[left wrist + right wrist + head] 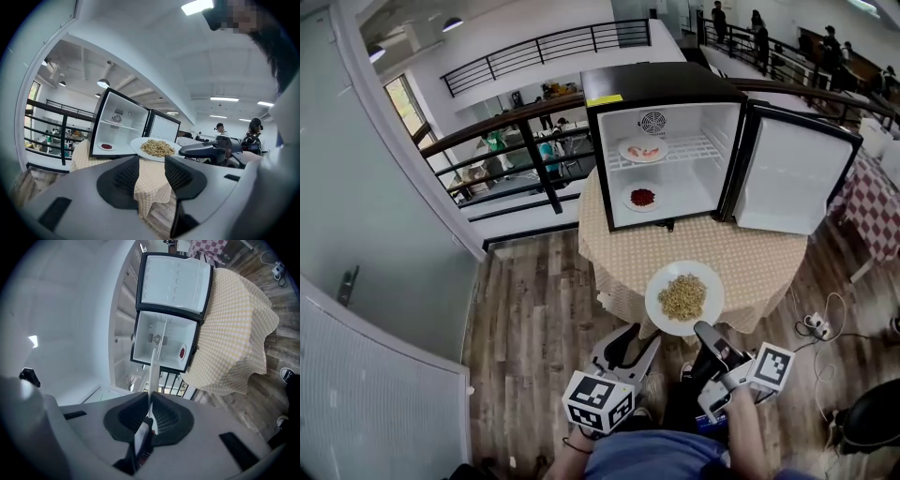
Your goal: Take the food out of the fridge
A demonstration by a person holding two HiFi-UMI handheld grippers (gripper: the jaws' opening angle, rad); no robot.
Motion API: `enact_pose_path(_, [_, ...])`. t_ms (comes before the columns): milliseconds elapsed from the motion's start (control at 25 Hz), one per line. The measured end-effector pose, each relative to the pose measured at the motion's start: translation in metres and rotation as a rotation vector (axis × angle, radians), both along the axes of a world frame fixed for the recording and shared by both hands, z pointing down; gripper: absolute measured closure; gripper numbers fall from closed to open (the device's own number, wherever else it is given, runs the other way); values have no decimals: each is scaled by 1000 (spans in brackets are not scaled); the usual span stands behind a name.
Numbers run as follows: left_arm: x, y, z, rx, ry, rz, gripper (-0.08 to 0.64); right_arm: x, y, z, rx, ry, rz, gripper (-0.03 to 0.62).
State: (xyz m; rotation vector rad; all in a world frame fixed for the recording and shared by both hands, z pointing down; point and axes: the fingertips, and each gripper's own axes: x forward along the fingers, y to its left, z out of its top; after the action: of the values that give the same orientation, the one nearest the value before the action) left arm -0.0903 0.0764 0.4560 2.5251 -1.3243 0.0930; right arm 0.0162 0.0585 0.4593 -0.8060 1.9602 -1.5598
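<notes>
A small black fridge (pixel 666 94) stands open on a round table with a checked cloth (pixel 741 258). Its upper shelf holds a plate of pinkish food (pixel 642 150); on its floor lies a plate of red food (pixel 642 198). My right gripper (pixel 705 330) is shut on the rim of a white plate of beige food (pixel 684 297), held over the table's near edge. In the right gripper view this plate (pixel 153 371) runs edge-on between the pads of the right gripper (pixel 150 404). My left gripper (pixel 636 342) is open and empty, to the left of the plate. From the left gripper (pixel 152 166) the plate (pixel 157 147) shows ahead.
The fridge door (pixel 792 169) swings out to the right. A black railing (pixel 525 141) runs behind the table on the left. A power strip with cords (pixel 816 323) lies on the wooden floor at right, and a red checked table (pixel 872 202) stands beyond it.
</notes>
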Motion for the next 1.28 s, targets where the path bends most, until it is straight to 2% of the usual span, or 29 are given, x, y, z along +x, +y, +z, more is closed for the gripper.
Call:
enact_pose_path(600, [10, 26, -5, 16, 14, 45, 380, 6, 34, 0, 6, 29, 27, 558])
enact_pose_path(1280, [20, 21, -6, 29, -6, 72, 380, 14, 29, 0, 12, 28, 49, 558])
